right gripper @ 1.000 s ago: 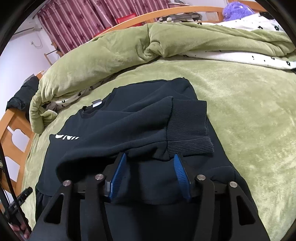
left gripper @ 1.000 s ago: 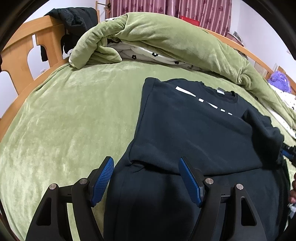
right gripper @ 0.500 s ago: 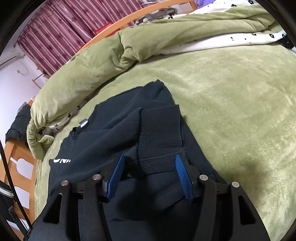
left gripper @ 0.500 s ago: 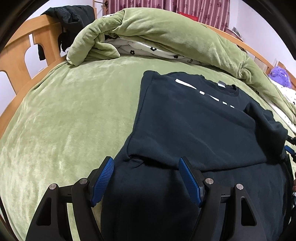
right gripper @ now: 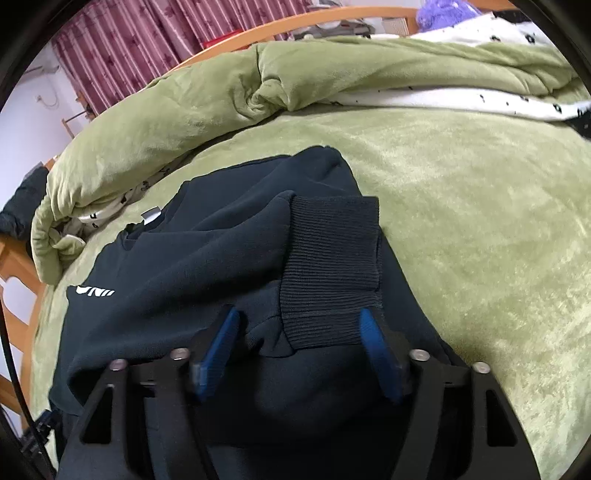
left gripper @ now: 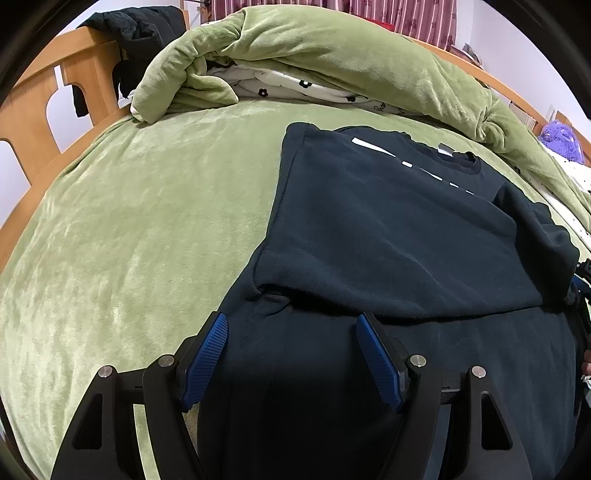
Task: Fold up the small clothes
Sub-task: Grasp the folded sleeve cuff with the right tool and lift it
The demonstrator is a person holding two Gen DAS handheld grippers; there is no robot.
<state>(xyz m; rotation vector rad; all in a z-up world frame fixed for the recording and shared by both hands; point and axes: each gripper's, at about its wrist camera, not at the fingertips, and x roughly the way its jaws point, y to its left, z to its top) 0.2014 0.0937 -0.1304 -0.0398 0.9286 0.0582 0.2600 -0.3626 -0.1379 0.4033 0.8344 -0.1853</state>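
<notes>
The bed (left gripper: 140, 229), covered in a green plush blanket, fills both views and serves as the folding surface; its wooden frame (left gripper: 40, 110) curves along the far edge. A bulky green duvet (left gripper: 332, 55) is heaped at the back, probably pushed there to leave room for the work.

The dark sweatshirt (left gripper: 388, 229) lies flat on the blanket. Its sides and sleeves already look folded in, giving a narrow block with straight edges, so the next step is likely a fold along the length. The lower part of the garment runs toward the cameras and under both grippers.

The left gripper (left gripper: 291, 354) hangs over that lower part, its 2 blue pads wide apart with dark cloth between them but no pinch visible. It seems to be waiting at its corner.

The right gripper (right gripper: 299, 350) is closing: the ribbed cuff (right gripper: 332, 266) and a bunch of sleeve cloth sit between its pads, which stand at the edges of the cloth. I cannot tell whether they press yet.

Only the left view shows the whole printed chest, the clean left edge, and a dark jacket (left gripper: 140, 33) draped over the frame. Only the right view shows the cuff's ribbing, the neck label (right gripper: 150, 215), and how the sleeve rides on top of the body.
</notes>
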